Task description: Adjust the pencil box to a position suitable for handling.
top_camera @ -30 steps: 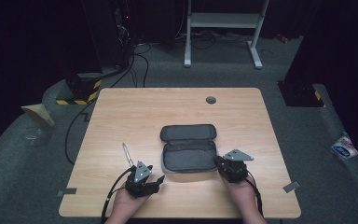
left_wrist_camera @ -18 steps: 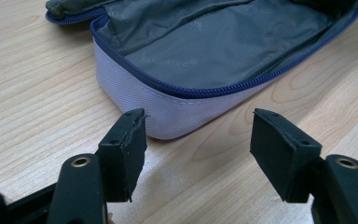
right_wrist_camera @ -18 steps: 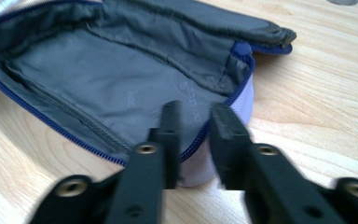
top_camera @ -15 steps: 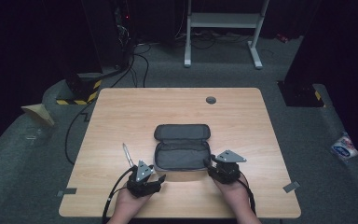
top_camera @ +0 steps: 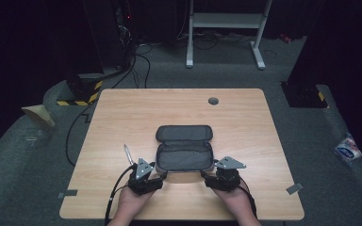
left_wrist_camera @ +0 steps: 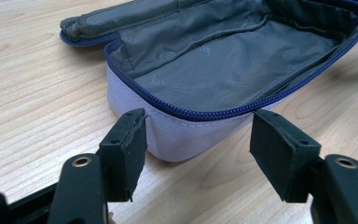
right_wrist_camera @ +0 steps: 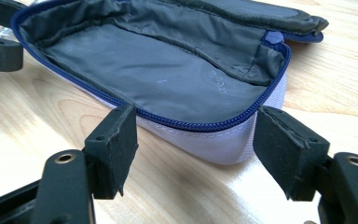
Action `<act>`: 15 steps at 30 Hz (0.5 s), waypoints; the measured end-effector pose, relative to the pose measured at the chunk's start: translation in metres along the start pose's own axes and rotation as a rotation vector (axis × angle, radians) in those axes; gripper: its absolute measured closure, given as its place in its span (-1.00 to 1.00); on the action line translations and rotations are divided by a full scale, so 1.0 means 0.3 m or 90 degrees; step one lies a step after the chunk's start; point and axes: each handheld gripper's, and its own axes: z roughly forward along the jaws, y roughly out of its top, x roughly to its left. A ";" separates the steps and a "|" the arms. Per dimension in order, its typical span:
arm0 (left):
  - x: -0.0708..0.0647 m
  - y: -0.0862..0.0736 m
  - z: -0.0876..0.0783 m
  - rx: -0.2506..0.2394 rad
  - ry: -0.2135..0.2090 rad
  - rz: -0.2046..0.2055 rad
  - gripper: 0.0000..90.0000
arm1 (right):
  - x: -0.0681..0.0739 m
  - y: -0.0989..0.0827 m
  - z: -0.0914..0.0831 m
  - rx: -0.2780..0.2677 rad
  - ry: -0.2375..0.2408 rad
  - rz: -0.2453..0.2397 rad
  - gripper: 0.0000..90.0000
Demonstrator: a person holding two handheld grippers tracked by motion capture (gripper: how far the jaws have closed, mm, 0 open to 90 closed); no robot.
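You are working at a pale wood worktop point(top_camera: 122, 117), and the open pouch point(top_camera: 185, 153) is lying on its near half, a little toward you from the middle, with its lid folded back on the far side. Taking the pouch as your landmark: your left hand-held gripper point(top_camera: 160, 175) is sitting at its near left corner, your right hand-held gripper point(top_camera: 206, 176) at its near right corner, and a thin pen-like object point(top_camera: 127, 152) is resting just to its left.

Both hand-held grippers are standing wide open, holding nothing, each pair of jaws straddling a corner of the pouch without closing on it.

The pouch looks light and soft, with fabric walls that will probably sag and slide on smooth wood. The firmest hold is likely the zip-edged rim at the corners.

The gripper views are showing you the grey lining, the blue zipper point(left_wrist_camera: 200, 114) and an interior with nothing visible inside; the high view is giving only the layout.
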 end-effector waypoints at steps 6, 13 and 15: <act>0.006 -0.002 0.004 0.003 0.006 0.000 -0.16 | -0.006 0.014 0.027 0.003 -0.003 -0.005 -0.28; 0.072 -0.026 -0.057 -0.004 0.063 0.005 -0.15 | -0.003 0.023 -0.005 -0.021 -0.002 -0.008 -0.28; 0.114 -0.045 -0.087 -0.006 0.105 0.000 -0.11 | -0.005 0.021 -0.018 -0.026 -0.005 -0.005 -0.28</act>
